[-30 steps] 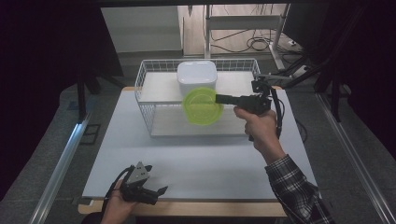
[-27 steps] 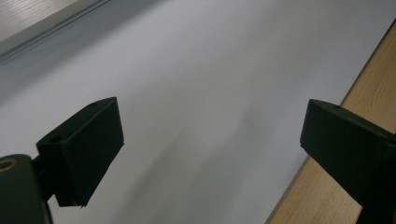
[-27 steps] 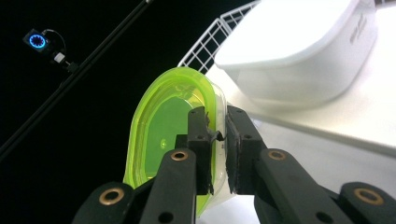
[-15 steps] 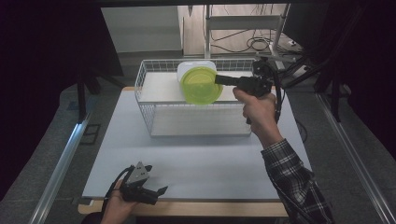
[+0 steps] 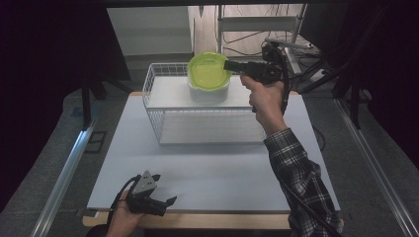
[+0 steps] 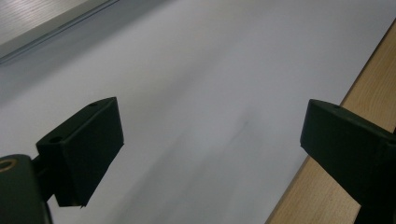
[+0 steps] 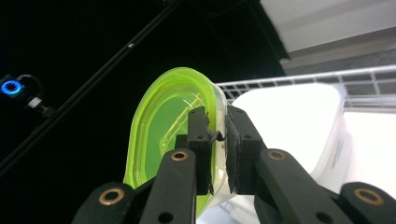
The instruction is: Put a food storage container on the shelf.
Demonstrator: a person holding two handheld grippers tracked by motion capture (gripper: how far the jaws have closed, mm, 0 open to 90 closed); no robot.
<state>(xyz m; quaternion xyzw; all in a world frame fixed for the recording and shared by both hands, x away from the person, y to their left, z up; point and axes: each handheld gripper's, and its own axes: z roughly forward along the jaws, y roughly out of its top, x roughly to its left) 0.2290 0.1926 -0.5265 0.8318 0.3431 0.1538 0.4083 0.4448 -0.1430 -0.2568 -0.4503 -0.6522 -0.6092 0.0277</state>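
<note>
Counts, taking the wire basket [image 5: 163, 106] as landmark:

- One white wire basket, on the table's white mat [image 5: 207, 168].
- One white plastic container [image 5: 210, 91], inside the basket toward its far side.
- One container with a lime-green lid [image 5: 208, 70], above the white one, at the basket's far rim.
- Two handheld grippers: right gripper [image 5: 228, 65] level with the basket's far rim; left gripper [image 5: 165, 201] well in front of the basket, at the mat's near edge.
- One plaid sleeve [image 5: 301, 182], right of the basket.
</note>
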